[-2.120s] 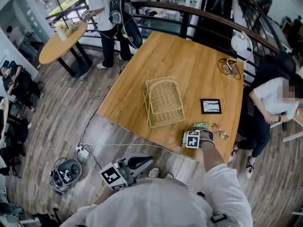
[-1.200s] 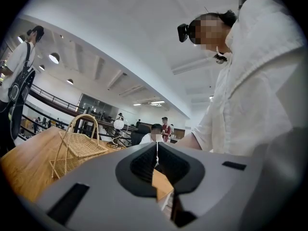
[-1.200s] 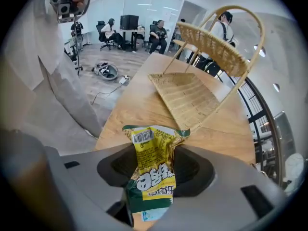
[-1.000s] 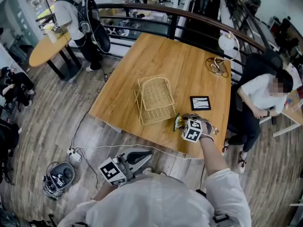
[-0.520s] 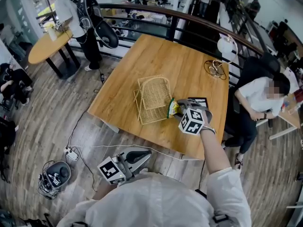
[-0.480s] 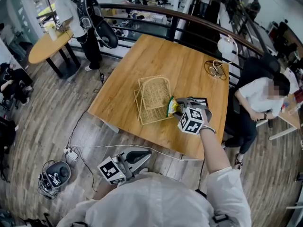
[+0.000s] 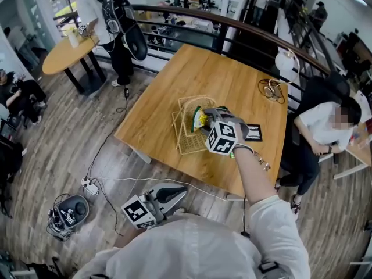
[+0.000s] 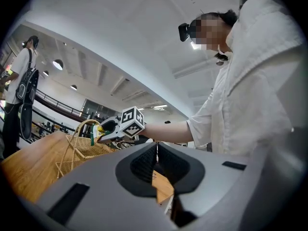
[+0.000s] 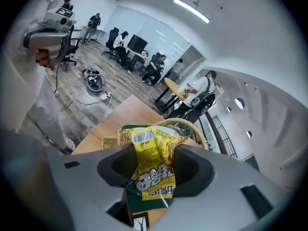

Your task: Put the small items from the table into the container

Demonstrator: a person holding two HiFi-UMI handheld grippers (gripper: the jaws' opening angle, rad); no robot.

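Holds right gripper out on a stretched arm, tipped down above the wicker basket, clamped on a yellow snack packet (barcode end up). Left gripper low, level, jaws together.

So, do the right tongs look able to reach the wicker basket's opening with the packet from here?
Probably yes. The right tongs, shut on the snack packet, hang just above the wicker basket with nothing between; only its arched handle stands close and may need avoiding.
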